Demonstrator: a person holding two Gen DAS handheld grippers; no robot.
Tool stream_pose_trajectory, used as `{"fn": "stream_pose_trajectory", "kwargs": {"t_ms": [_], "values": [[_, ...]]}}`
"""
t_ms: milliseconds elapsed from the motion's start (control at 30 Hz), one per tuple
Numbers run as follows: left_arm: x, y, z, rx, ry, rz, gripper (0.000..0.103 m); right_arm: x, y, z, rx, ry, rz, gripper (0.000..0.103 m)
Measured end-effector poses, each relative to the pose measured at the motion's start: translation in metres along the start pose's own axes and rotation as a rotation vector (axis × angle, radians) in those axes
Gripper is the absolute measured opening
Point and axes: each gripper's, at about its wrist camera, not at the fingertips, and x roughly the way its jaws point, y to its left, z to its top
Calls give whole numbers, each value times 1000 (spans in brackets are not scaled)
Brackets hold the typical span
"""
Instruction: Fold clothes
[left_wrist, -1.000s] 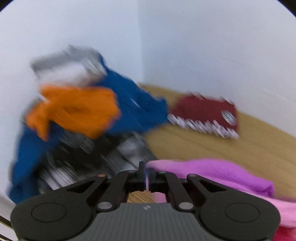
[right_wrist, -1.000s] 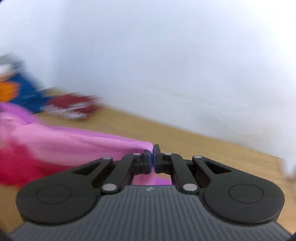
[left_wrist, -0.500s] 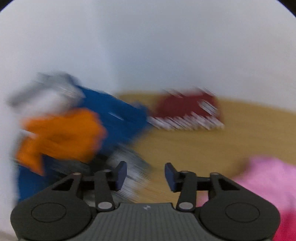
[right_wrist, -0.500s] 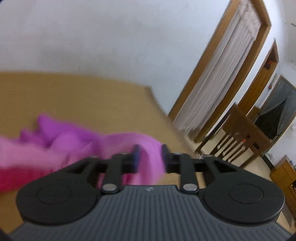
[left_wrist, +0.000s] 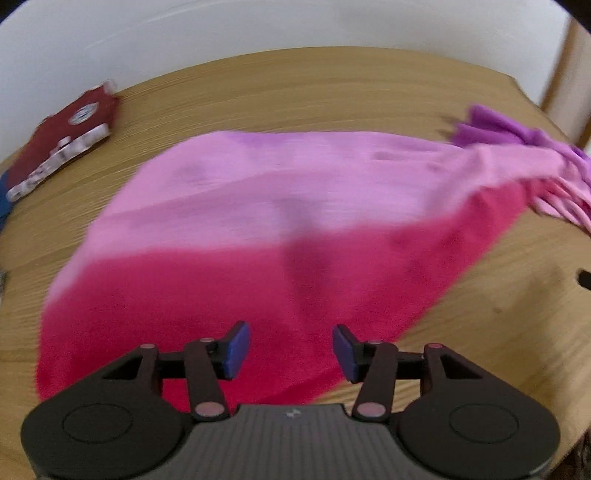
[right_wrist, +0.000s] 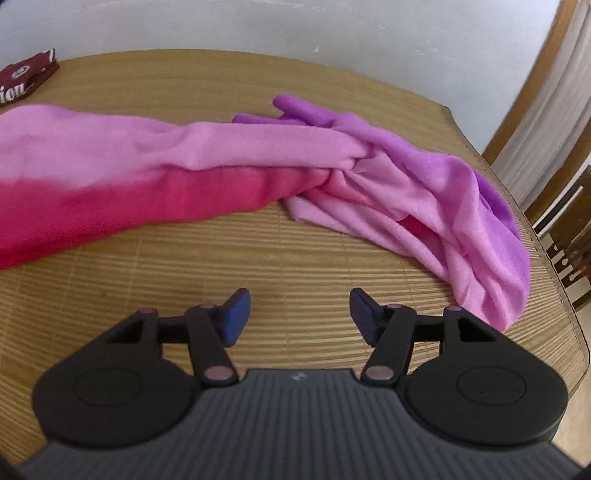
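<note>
A pink, magenta and purple scarf (left_wrist: 280, 221) lies spread on the wooden table (left_wrist: 332, 85), with a bunched purple end and fringe at the right. My left gripper (left_wrist: 291, 349) is open and empty, just above the scarf's magenta near edge. In the right wrist view the scarf (right_wrist: 229, 162) runs from the left to a crumpled heap by the table's right edge. My right gripper (right_wrist: 300, 316) is open and empty over bare table, in front of the scarf.
A folded dark red garment with white print (left_wrist: 62, 136) lies at the far left, also in the right wrist view (right_wrist: 26, 79). The table's right edge (right_wrist: 554, 258) is close, with wooden chairs (right_wrist: 572, 229) and a curtain beyond. A white wall stands behind.
Both grippers have let go of the scarf and opened wide. The scarf now lies on the table. The left view has swung away from the clothes pile toward the scarf.
</note>
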Motion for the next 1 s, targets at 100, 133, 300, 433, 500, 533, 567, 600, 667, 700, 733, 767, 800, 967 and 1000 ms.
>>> {"fn": "stream_pose_trajectory", "kwargs": {"t_ms": [100, 133, 300, 433, 500, 533, 567, 600, 667, 700, 733, 767, 800, 967, 1000], "values": [[1, -29, 10, 61, -21, -33, 56, -15, -8, -8, 20, -18, -8, 62], [2, -40, 15, 85, -28, -34, 56, -18, -14, -10, 27, -30, -15, 62], [4, -117, 56, 215, -108, -10, 58, -16, -63, -15, 57, -86, -58, 62], [27, -176, 99, 295, -158, -26, 59, 3, -98, -9, 9, -147, -94, 62], [40, -209, 114, 321, -177, -26, 59, 13, -113, -5, -28, -184, -121, 62], [44, -225, 120, 332, -183, -14, 58, 19, -122, -3, -39, -200, -126, 62], [50, -239, 125, 343, -190, 0, 58, 25, -131, 0, -50, -216, -131, 62], [57, -252, 131, 351, -195, 16, 58, 31, -140, 2, -54, -227, -127, 62], [67, -269, 141, 355, -205, 39, 58, 44, -158, 7, -51, -239, -105, 62], [71, -276, 146, 354, -210, 48, 58, 49, -165, 9, -48, -243, -90, 62], [74, -282, 149, 352, -213, 60, 58, 55, -171, 11, -47, -246, -72, 62], [76, -286, 152, 349, -213, 75, 58, 60, -176, 13, -45, -248, -58, 62], [79, -290, 155, 346, -214, 89, 58, 64, -180, 15, -39, -245, -44, 62], [92, -306, 162, 332, -214, 149, 60, 83, -191, 17, 9, -217, 36, 62], [92, -308, 161, 331, -217, 160, 60, 85, -192, 16, 22, -210, 47, 62]]}}
